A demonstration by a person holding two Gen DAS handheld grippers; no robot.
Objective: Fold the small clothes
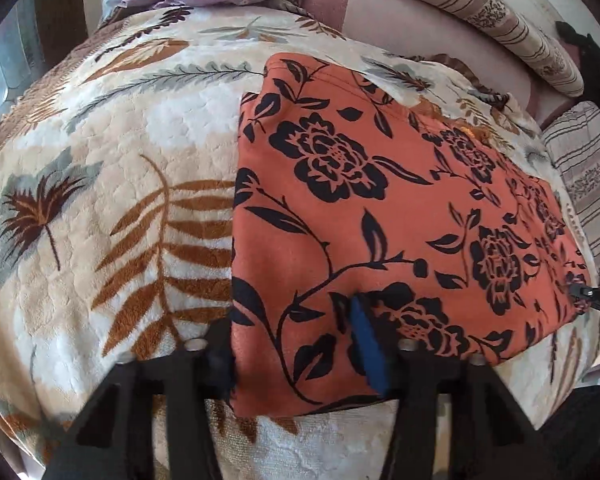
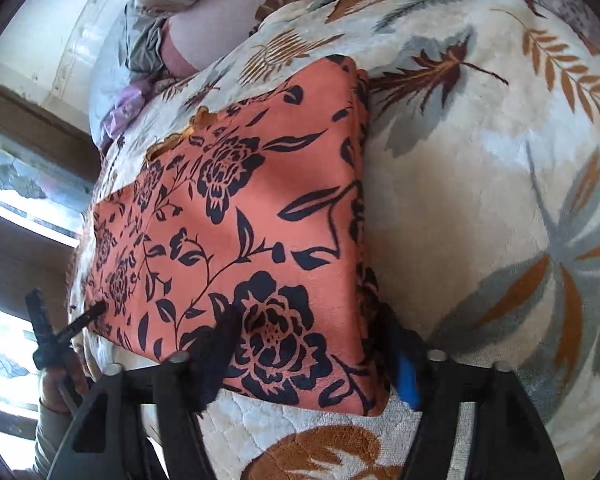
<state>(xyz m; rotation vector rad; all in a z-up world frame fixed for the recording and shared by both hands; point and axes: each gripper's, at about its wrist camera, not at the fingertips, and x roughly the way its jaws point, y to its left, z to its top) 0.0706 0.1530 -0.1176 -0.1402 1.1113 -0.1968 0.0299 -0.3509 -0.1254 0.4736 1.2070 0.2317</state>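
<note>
An orange garment [image 1: 380, 216] printed with black flowers lies folded flat on a leaf-patterned blanket [image 1: 100, 200] on the bed, both tools set at its near edge. The left tool [image 1: 296, 352] straddles the garment's near-left corner, one finger off the cloth edge on the blanket, the blue-padded finger [image 1: 366, 344] resting on the print. The right tool [image 2: 312, 356] brackets the near-right corner the same way, one finger on the cloth, the other just beyond the thick folded edge. With cloth between the fingers of each, neither view shows plainly whether the pads pinch the fabric or merely sit against it, so the grip cannot be told.

From both tools the garment runs away toward the far side of the bed. Its long axis seems to lie across, from one tool to the other, though the fisheye makes that hard to be sure of. Each tool is nearest its own corner, and the pair are level with one another along the same edge. Any next fold would likely carry this near edge forward over the far one, the far-right edge showing a frayed, scalloped margin [image 2: 180, 136]. Pillows [image 1: 500, 12] and loose bedding lie well beyond.
</note>
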